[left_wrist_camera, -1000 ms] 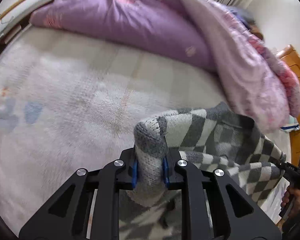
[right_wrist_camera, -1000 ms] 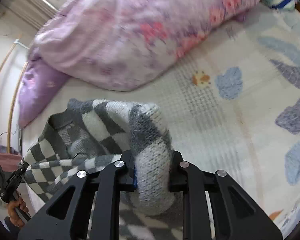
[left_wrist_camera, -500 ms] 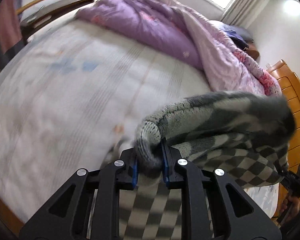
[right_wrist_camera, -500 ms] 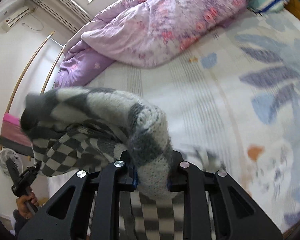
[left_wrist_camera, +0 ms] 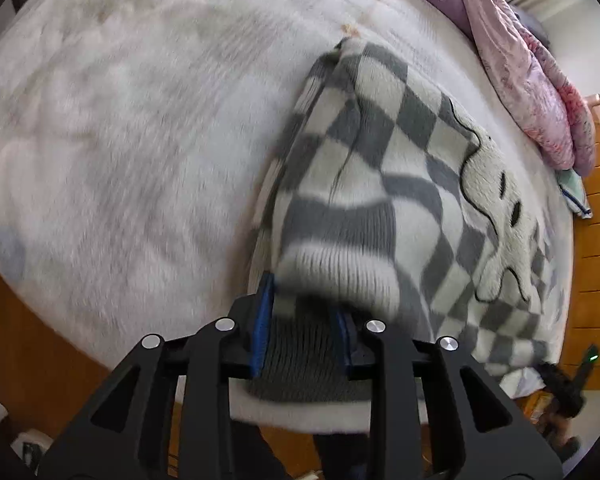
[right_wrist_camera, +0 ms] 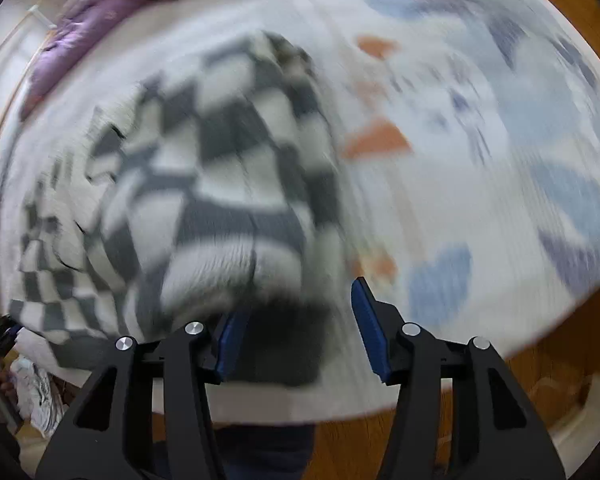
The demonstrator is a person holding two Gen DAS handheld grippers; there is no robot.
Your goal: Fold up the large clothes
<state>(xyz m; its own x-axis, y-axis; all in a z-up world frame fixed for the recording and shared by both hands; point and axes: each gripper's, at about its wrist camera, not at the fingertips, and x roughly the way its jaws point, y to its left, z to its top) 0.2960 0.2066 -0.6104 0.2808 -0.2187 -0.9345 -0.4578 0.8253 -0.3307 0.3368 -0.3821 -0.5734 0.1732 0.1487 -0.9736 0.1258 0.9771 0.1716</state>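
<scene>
A grey-and-white checkered knit sweater [left_wrist_camera: 384, 184] lies spread on the bed, with a cream cartoon patch on its front. Its ribbed hem lies at the near bed edge. My left gripper [left_wrist_camera: 304, 320] has its jaws parted around the hem, which lies loose between the blue pads [left_wrist_camera: 262, 320]. In the right wrist view the sweater [right_wrist_camera: 220, 184] is blurred. My right gripper [right_wrist_camera: 296, 328] is open wide at the sweater's near right corner, holding nothing.
The bed sheet [left_wrist_camera: 120, 140] is white with blue and orange shapes [right_wrist_camera: 376, 140]. A purple and pink duvet [left_wrist_camera: 532, 72] is heaped along the far side. A wooden headboard [left_wrist_camera: 596, 240] stands at the right. Wooden floor [right_wrist_camera: 540, 380] lies below the bed edge.
Both grippers have swung the sweater down from the air onto the bed. Both jaws have opened and let go of it. The cameras now point down at the bed edge.
</scene>
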